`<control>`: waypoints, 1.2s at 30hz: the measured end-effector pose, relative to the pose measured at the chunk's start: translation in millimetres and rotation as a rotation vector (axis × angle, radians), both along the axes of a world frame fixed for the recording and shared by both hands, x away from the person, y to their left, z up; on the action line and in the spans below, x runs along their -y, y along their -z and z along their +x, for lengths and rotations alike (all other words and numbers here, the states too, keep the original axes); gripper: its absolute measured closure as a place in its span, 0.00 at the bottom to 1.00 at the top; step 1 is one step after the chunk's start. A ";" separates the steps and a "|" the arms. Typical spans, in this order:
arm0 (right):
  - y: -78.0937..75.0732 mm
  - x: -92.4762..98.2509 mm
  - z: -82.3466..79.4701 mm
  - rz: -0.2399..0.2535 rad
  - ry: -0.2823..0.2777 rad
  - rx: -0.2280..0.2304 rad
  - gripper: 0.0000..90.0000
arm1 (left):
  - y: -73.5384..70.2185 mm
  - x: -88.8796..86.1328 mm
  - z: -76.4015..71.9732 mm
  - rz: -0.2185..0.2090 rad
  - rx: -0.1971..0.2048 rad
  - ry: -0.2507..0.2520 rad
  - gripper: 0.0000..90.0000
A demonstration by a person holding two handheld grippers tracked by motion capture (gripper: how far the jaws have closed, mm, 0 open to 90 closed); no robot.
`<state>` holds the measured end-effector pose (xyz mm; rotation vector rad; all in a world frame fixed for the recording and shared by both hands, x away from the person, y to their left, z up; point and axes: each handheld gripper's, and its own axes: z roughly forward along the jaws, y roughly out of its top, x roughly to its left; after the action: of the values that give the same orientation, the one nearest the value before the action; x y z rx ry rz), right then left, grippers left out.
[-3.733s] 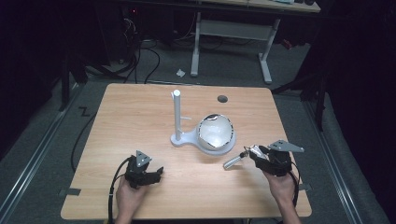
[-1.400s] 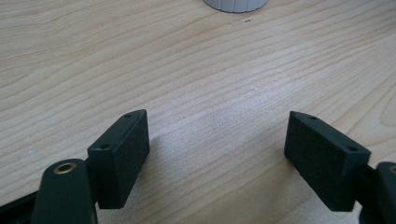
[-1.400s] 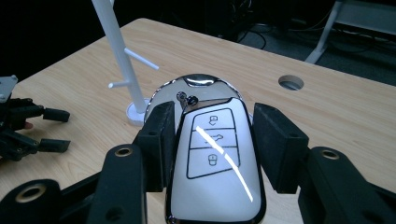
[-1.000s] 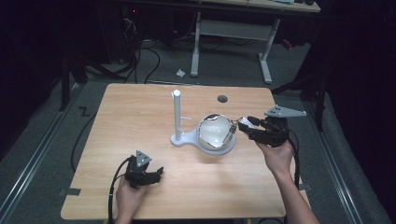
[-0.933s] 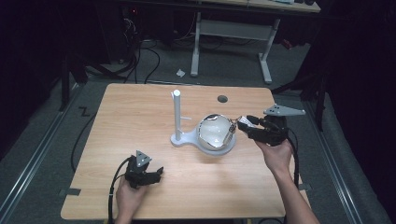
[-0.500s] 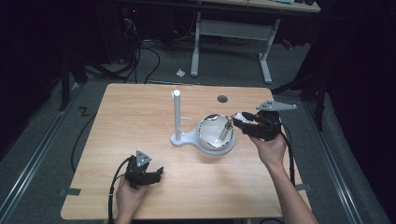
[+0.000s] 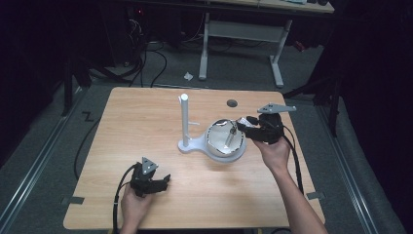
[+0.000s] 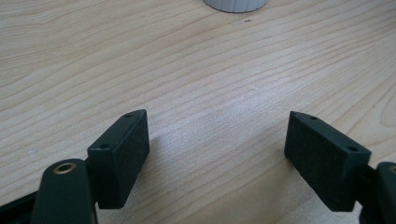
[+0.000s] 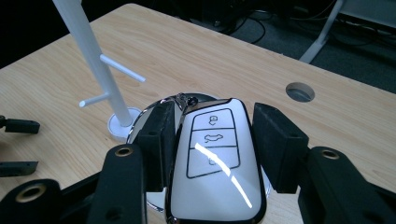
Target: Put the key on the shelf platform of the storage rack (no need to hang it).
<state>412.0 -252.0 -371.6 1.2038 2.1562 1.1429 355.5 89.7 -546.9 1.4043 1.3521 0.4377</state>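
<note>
Right gripper (image 9: 212,140): centre-bottom of its own view, jaws set either side of a key fob, black foam pads against its flanks; at right-centre of the high view (image 7: 243,127), over the bowl.
Key fob (image 9: 217,158): glossy white face, chrome edge, rounded oblong, three outlined buttons, small ring at the top end; pinched between the right jaws, above the bowl, and tiny in the high view.
Bowl (image 7: 225,141): round, white ribbed outer wall, shiny inside; centre of the high view, touching the stand's base; its ribbed edge shows at the top of the left gripper view (image 8: 236,4).
Stand (image 7: 185,119): white thin upright post on a flat round base, two short side pegs seen at upper left of the right gripper view (image 9: 93,60); just left of the bowl.
Left gripper (image 8: 217,154): jaws spread wide, nothing between them, matte black blocks with grainy pads, low over bare wood; lower left of the high view (image 7: 163,179), held in a hand.
Table (image 7: 146,126): light wood-grain top, rounded corners, small round hole (image 7: 232,103) near the far edge.
Floor: dark grey, cables at upper left of the high view.
</note>
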 end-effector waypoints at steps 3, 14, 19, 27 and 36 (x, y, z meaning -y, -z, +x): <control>3.2 -1.4 3.1 -0.001 0.002 -0.010 0.57 | 0.0 0.0 0.0 0.000 0.000 0.000 0.25; 16.3 -7.2 10.9 -0.003 0.006 -0.036 0.57 | 0.0 -0.1 0.0 0.001 0.000 0.000 0.25; 21.9 -11.5 14.0 -0.010 -0.001 -0.046 0.57 | 0.0 0.0 0.0 0.000 0.000 0.000 0.25; 29.4 -19.3 18.6 -0.001 -0.012 -0.056 0.57 | 0.0 0.0 0.0 0.000 0.000 0.000 0.25; 37.4 -27.1 21.9 0.013 -0.023 -0.068 0.57 | 0.0 0.0 0.0 0.001 0.000 0.001 0.25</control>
<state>433.9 -224.9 -409.0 1.2439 2.2211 1.1432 355.4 89.7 -546.9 1.4053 1.3516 0.4381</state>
